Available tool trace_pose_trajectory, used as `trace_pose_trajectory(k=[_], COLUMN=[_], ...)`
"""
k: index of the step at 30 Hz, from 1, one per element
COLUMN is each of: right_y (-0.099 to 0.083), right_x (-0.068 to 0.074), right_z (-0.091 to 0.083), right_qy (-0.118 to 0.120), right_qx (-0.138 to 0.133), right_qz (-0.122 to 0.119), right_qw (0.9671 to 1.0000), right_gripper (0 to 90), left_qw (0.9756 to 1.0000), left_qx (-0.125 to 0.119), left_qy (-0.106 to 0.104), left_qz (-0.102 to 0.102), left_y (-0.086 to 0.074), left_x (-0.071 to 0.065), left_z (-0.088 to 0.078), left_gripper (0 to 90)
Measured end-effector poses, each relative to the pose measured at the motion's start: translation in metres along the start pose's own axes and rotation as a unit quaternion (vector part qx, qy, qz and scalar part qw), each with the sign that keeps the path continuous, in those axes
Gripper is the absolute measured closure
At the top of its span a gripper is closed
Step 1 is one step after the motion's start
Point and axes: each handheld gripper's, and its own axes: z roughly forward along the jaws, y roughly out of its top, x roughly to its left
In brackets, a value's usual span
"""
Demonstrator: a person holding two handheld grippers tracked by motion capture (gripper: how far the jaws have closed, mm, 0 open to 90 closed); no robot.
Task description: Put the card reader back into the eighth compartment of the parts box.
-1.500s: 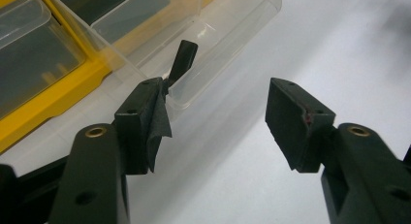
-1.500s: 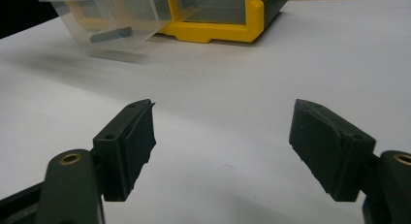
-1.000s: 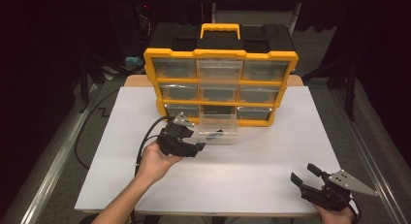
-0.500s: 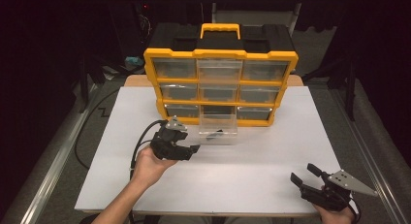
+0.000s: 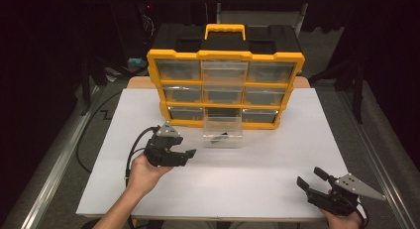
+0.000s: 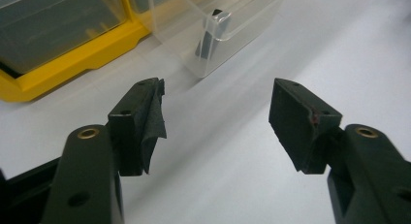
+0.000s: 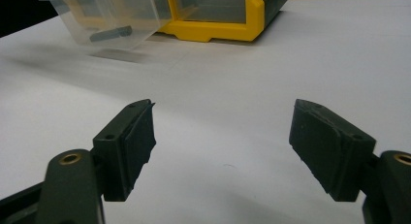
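I can't make out what the small dark part (image 6: 209,36) in the clear drawer (image 5: 222,129) is — it's blurred in both gripper views. The drawer sits pulled out on the white table (image 5: 247,179), just in front of the yellow organizer (image 5: 224,87); I can read no labels anywhere. My left gripper (image 5: 184,154) hangs near-left of the drawer, jaws wide and empty — the right gripper (image 5: 311,179), at the near right edge, is likewise spread.
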Motion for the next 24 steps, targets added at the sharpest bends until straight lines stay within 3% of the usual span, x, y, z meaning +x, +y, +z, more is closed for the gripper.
trace_pose_trajectory(k=[13, 24], right_y=[0.0, 0.0], right_x=[0.0, 0.0], right_z=[0.0, 0.0], right_qy=[-0.001, 0.0], right_qx=[0.0, 0.001], right_qz=[0.001, 0.001], right_qw=[1.0, 1.0], right_gripper=[24.8, 24.8], left_qw=[0.9995, 0.9976], left_qx=[-0.02, -0.046], left_qy=[0.011, 0.025], left_qz=[-0.021, -0.045], left_y=[-0.025, -0.048], left_x=[0.015, 0.027], left_z=[-0.007, -0.014], left_gripper=[36.4, 36.5])
